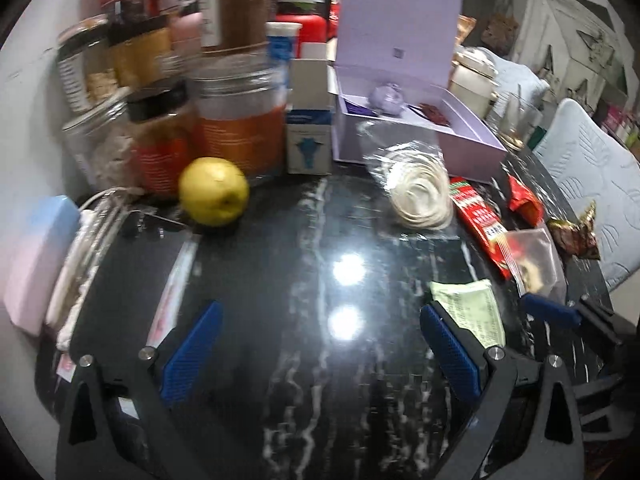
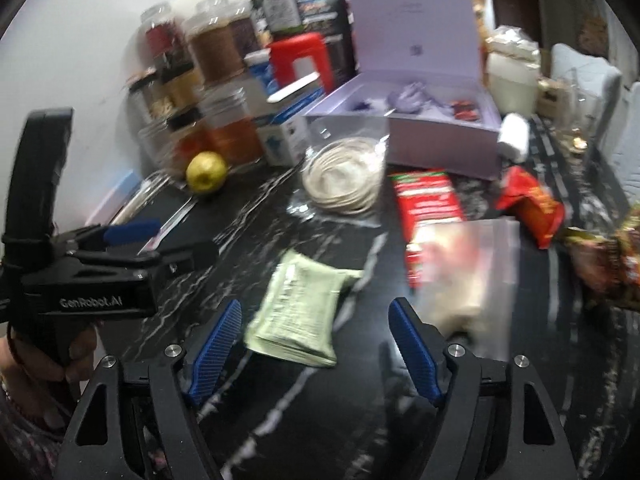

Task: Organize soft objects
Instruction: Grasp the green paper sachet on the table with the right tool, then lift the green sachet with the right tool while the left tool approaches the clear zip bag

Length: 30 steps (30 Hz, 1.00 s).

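Right hand-held gripper point(image 2: 316, 344) jaws apart around pale green packet point(image 2: 298, 312), not touching; left hand-held gripper point(image 1: 320, 354) jaws apart over black marble table point(image 1: 304, 240)

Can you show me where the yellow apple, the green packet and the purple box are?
yellow apple point(image 1: 213, 191), left wrist view, its middle.
green packet point(image 2: 298, 312), right wrist view, its flat face.
purple box point(image 1: 404, 16), left wrist view, its raised lid.

a: what's carrying it all?
b: a glossy black table with white marble veins point(image 1: 312, 400).
a: and lying on it?
b: a yellow round fruit point(image 1: 213, 191), a clear bag of coiled white cord point(image 1: 416, 196), a pale green flat packet point(image 2: 296, 312), a red printed wrapper point(image 2: 426, 204), an open lilac cardboard box point(image 1: 404, 128).
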Motion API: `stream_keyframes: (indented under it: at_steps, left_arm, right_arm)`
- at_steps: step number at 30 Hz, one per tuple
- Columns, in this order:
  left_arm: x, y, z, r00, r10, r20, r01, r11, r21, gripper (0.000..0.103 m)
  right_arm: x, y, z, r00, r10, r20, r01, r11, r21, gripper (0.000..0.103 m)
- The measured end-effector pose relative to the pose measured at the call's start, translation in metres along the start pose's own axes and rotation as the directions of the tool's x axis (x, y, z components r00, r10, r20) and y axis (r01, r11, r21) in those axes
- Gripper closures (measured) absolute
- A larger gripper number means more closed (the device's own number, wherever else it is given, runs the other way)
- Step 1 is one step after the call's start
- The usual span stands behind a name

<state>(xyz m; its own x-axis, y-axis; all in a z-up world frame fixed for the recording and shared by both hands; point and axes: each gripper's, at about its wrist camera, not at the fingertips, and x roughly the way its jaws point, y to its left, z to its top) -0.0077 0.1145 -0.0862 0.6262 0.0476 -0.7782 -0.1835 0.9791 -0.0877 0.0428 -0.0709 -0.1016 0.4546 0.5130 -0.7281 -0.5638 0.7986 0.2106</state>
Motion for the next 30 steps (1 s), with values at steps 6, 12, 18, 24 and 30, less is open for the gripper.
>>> stream_keyframes:
  at_steps: [6,12,18,24,30]
  left_arm:
    - [0.0,0.009,0.001,1.0,0.003,0.006,-0.003,1.0,-0.016,0.002]
    - [0.002,0.006,0.001,1.0,0.011,0.002,-0.011,1.0,-0.007,0.002]
    - [0.0,-0.006,0.004,1.0,0.008,0.005,-0.008,1.0,0.007,0.002]
    - [0.008,-0.037,0.008,1.0,-0.027,-0.015,0.028,0.998,0.054,0.002]
    - [0.014,-0.078,0.008,0.995,-0.091,-0.043,0.094,0.992,0.079,0.002]
  right_arm:
    - [0.027,0.014,0.004,0.996,-0.04,-0.079,0.04,0.999,-0.001,0.026]
    - [0.037,0.024,0.001,0.986,-0.141,-0.085,0.133,0.987,-0.093,0.059]
    - [0.021,0.015,-0.001,0.998,-0.053,-0.043,0.051,0.997,-0.054,0.069]
    - [-0.03,-0.001,0.003,0.994,-0.083,0.071,0.085,0.996,-0.035,0.069]
    - [-0.057,-0.033,-0.009,0.984,-0.154,0.091,0.151,0.988,0.043,0.069]
